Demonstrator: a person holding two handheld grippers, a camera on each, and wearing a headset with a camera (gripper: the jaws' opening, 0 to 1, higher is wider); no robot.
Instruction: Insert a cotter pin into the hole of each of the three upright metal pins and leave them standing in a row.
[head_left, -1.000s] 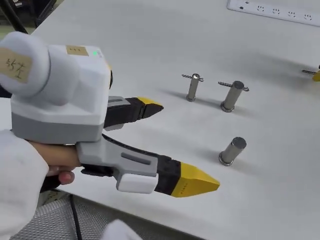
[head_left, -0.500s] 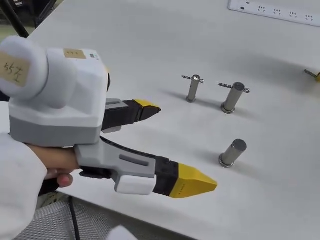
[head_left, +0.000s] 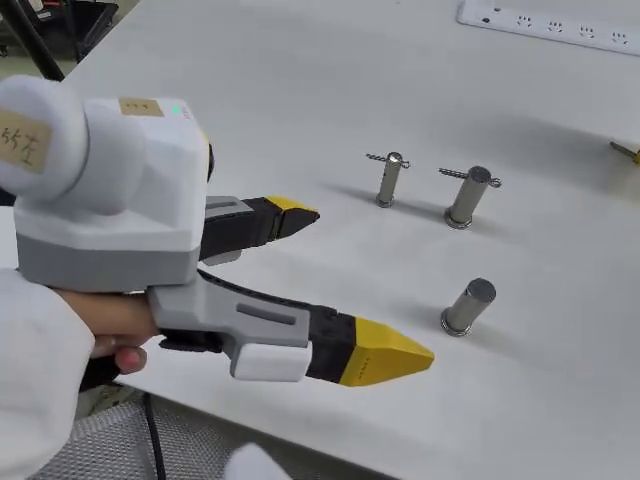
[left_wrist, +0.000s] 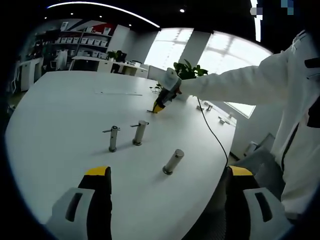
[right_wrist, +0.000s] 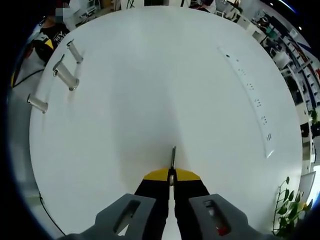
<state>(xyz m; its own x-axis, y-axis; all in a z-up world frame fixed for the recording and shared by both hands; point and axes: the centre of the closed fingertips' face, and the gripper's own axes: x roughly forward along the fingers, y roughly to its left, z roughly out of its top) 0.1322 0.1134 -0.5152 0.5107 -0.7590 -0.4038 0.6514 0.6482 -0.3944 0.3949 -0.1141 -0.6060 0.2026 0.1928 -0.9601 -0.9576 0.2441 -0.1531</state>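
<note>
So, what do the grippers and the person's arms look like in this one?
The left gripper has a bulky white and grey housing, black jaws ending in yellow wedge tips, a small green light and a handwritten tan label. The right gripper is grey-bodied with the same black jaws and yellow tips. Both arms wear white sleeves.

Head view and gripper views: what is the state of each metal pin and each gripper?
thin rear pin: upright, cotter pin through it
thick rear pin: upright, cotter pin through it
front pin: upright, no cotter pin
left gripper: open, empty
right gripper: shut on third cotter pin
</note>
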